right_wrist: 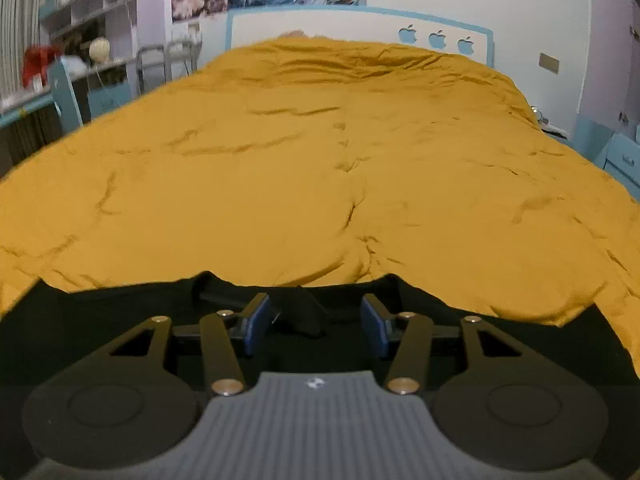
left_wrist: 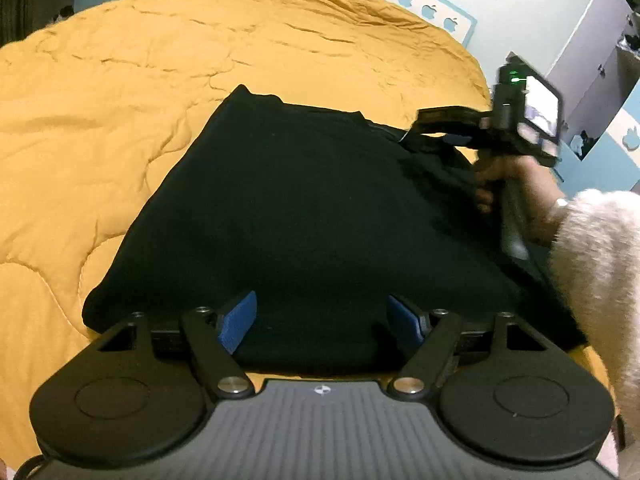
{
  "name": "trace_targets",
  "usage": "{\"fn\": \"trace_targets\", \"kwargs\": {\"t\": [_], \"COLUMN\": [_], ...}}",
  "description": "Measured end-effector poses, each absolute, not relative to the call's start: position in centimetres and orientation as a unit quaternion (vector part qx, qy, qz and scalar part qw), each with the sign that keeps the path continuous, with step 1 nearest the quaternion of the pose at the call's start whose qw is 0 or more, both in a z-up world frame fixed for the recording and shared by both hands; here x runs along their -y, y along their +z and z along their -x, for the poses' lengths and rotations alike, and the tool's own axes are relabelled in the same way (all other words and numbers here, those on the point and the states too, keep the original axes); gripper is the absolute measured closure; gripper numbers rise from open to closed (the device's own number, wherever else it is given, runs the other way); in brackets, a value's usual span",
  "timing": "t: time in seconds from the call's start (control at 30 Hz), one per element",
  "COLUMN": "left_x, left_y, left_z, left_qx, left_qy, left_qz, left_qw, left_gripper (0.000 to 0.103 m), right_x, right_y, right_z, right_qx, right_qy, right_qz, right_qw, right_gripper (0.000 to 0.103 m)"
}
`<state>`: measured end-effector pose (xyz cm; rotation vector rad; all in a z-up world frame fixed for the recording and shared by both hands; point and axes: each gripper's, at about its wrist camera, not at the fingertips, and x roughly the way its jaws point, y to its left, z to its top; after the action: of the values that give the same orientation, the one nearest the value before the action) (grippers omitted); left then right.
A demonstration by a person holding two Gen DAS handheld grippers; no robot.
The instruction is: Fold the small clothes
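— What carries everything here?
— A bed (right_wrist: 320, 160), covered edge to edge by a mustard-yellow quilted duvet (left_wrist: 120, 100), creased and puckered along its stitching.
— And what lies on it?
— One black garment (left_wrist: 300, 208), spread mostly flat at the near end of the duvet. Its far edge shows a collar-like notch, and a small fold of the cloth stands up there.
— Anything at the far end?
— A white headboard (right_wrist: 360, 26) with a blue border and three blue apple shapes.
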<state>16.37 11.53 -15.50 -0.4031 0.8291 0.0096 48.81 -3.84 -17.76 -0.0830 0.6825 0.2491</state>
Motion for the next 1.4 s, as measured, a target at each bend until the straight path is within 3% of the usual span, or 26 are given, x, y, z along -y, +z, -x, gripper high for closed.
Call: {"fn": "trace_targets", "kwargs": {"t": [0.2, 0.33, 0.5, 0.93, 1.4], "left_x": [-11.5, -11.3, -11.3, -10.7, -9.9], "left_y": [-15.6, -15.5, -15.7, -15.6, -15.7], "left_z": [-16.2, -16.3, -16.5, -16.4, -15.1], "left_qx": [-0.399, -0.400, -0.400, -0.406, -0.400], "left_qy": [0.003, 0.005, 0.005, 0.007, 0.011], "left_qz": [0.197, 0.191, 0.189, 0.167, 0.152], "left_qw": [0.896, 0.896, 0.897, 0.898, 0.904], "left_gripper": [0.016, 0.015, 0.015, 0.015, 0.015], "right_x": [2.9, 2.3, 3.8, 5.8, 9.9], "right_y": [-19.7, -21.4, -20.5, -16.7, -14.9], "right_z": [-50.9, -50.4, -48.2, -30.3, -18.8], "right_qx": [-0.366, -0.384, -0.381, -0.372, -0.380], "right_qy": [0.131, 0.108, 0.122, 0.190, 0.187], "right_qz": [-0.011, 0.059, 0.057, 0.252, 0.182], "right_qw": [0.921, 0.915, 0.915, 0.873, 0.887], "right_gripper": [0.056, 0.056, 0.055, 0.063, 0.061]}}
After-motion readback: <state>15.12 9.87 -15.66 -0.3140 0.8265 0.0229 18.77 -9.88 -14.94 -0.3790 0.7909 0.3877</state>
